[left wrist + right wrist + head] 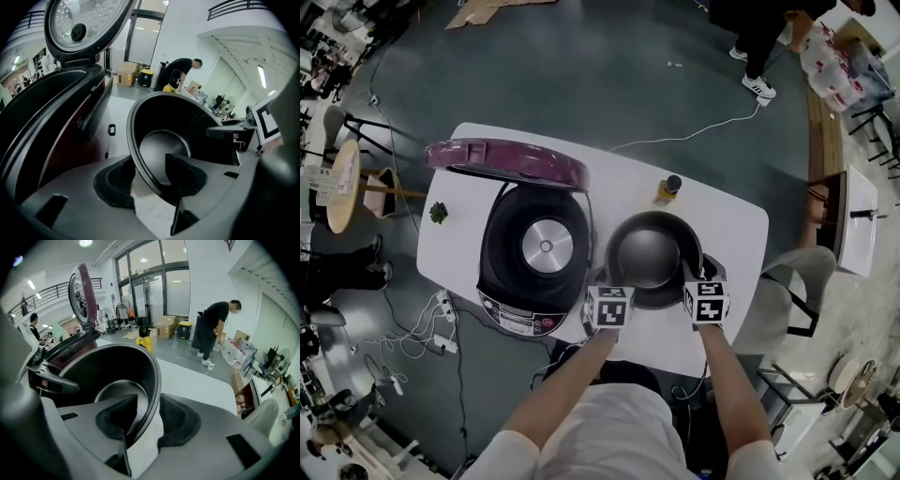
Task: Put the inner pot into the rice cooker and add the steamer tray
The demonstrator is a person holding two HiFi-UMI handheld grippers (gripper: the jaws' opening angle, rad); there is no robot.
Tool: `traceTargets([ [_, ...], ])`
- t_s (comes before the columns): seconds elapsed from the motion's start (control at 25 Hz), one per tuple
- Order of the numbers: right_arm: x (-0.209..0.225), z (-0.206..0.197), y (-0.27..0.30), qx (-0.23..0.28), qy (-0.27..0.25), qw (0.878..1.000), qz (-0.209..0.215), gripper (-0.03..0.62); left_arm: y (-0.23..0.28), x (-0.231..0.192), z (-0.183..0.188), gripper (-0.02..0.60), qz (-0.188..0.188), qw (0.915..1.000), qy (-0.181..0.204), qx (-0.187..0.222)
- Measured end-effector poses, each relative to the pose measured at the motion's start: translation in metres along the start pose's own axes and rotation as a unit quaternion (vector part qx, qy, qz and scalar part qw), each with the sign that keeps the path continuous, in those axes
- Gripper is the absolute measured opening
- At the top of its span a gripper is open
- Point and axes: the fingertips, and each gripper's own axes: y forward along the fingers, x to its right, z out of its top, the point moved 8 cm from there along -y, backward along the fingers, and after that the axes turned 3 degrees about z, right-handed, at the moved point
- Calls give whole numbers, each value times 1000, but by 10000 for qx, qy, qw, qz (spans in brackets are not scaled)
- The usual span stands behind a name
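Left gripper [602, 279], right gripper [690, 275]: jaws straddle inner pot [654, 246] rim

Dark inner pot [654, 255], apparently empty, upright just beside the open-lidded rice cooker [539, 272].

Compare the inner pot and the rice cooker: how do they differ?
The inner pot is smaller, plain dark; the rice cooker is larger, with a raised purple lid. The inner pot stands on the table beside the rice cooker, whose cavity is empty. Both are round.
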Motion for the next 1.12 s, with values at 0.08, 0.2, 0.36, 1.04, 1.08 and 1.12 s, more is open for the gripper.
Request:
traceTargets([
  [0.08,2,0,0,6,36,9999,-100,101,1,-2,2,209,-28,10000,-47,-27],
  [0.2,3,-1,-1,53,270,9995,-170,64,-1,-2,4,169,43,9999,-132,-58],
  [0.36,2,6,-15,259,285,9989,-277,58,-11,2,8,158,121,9999,11,102],
  [1.04,-15,35,-94,810,349,9941,-631,66,-80,13,35,154,-192,9962,447,729],
  [1.08,-16,37,-98,842,368,9937,-648,66,-84,14,38,153,-199,9956,465,784],
  [1.12,-16,39,-102,870,383,9933,-663,66,-88,15,41,153,-209,9951,480,835],
])
